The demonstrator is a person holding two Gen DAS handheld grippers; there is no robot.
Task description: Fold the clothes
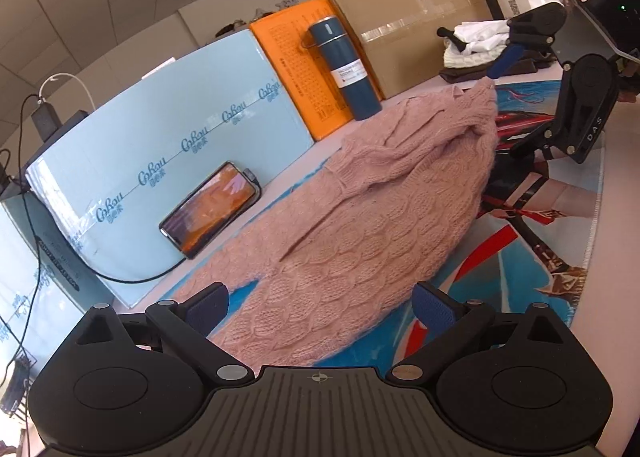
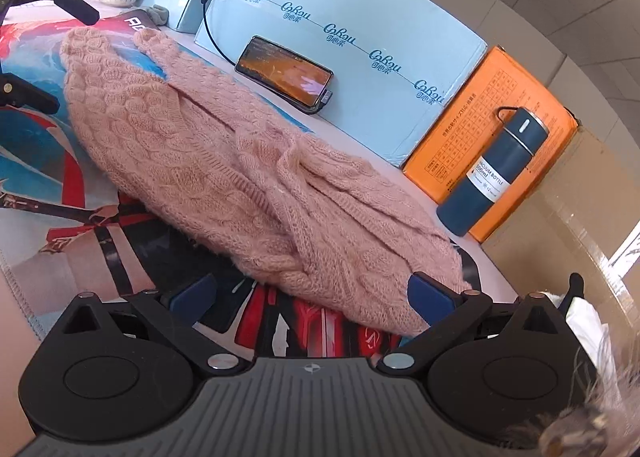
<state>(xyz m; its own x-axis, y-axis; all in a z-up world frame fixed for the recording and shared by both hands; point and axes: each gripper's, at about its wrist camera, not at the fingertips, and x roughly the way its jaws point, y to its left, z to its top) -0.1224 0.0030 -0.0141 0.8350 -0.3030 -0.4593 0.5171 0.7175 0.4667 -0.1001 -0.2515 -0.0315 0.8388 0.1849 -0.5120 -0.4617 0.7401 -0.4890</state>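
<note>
Sweater (image 1: 360, 217) in pink knit, bunched on printed mat (image 1: 520, 257) on table, between wide empty left tongs (image 1: 320, 303) and wide empty right tongs (image 2: 310, 291); stack of clothes (image 1: 476, 49) only in left view.

The large pale-blue cardboard box (image 2: 360, 69) carries a repeated "Cobou"-like script logo along a line. The dark-blue cylindrical flask's (image 2: 494, 173) white label reads "VACUUM BOTTLE 500ml". A black gripper link (image 1: 588, 121) shows "DAS". The orange box's (image 2: 476, 129) printed table is too small to read.
</note>
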